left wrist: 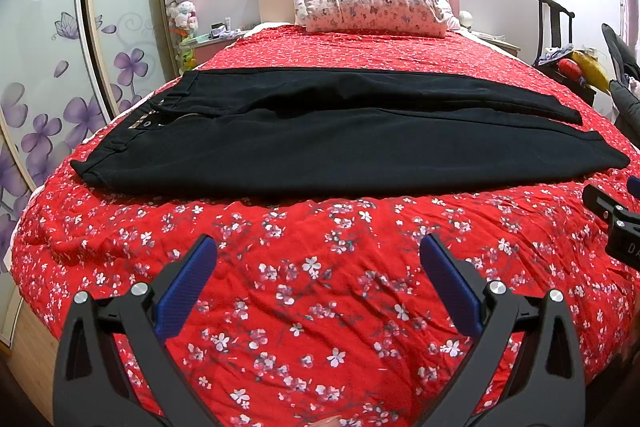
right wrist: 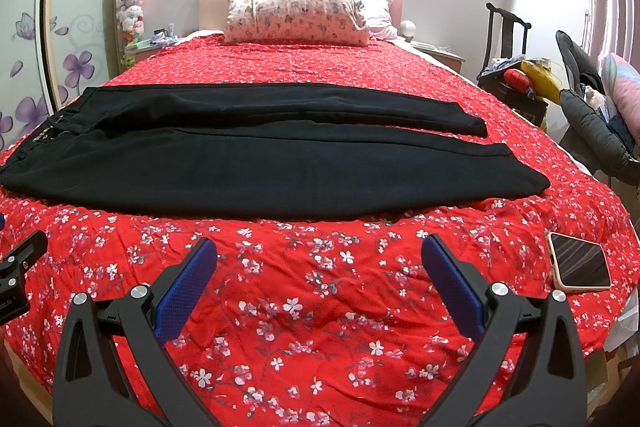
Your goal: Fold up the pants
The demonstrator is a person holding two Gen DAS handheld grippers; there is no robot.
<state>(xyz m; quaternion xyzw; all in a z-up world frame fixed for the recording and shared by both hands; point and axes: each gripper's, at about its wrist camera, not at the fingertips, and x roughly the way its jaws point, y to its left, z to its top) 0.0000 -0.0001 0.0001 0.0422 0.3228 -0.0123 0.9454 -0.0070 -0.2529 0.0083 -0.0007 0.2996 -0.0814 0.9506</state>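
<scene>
The black pants (left wrist: pixel 344 135) lie spread flat across the bed (left wrist: pixel 320 299), on its red flowered cover, well short of the pillow (left wrist: pixel 372 5) at the head; the waistband points toward the wardrobe side and the two leg hems toward the side with the chair, with the legs side by side, the one nearer the pillow a little shorter in reach than the one nearer the foot; no fold has been made that I can see, so by my reckoning the task stands at its very start; everything is left to do, most likely bringing one leg over the other and then doubling the length. The left gripper (left wrist: pixel 318 255) hangs over bare cover on the foot side of the pants, apart from the cloth, its blue pads spread wide and holding nothing; the right gripper (right wrist: pixel 320 255) does the same, jaws wide and empty, also on the foot side of the pants and not touching them. A phone (right wrist: pixel 580 261) rests face up on the cover beyond the hem end of the pants, toward the foot; it sits clear of the cloth but close enough to mind when the legs are swung.
</scene>
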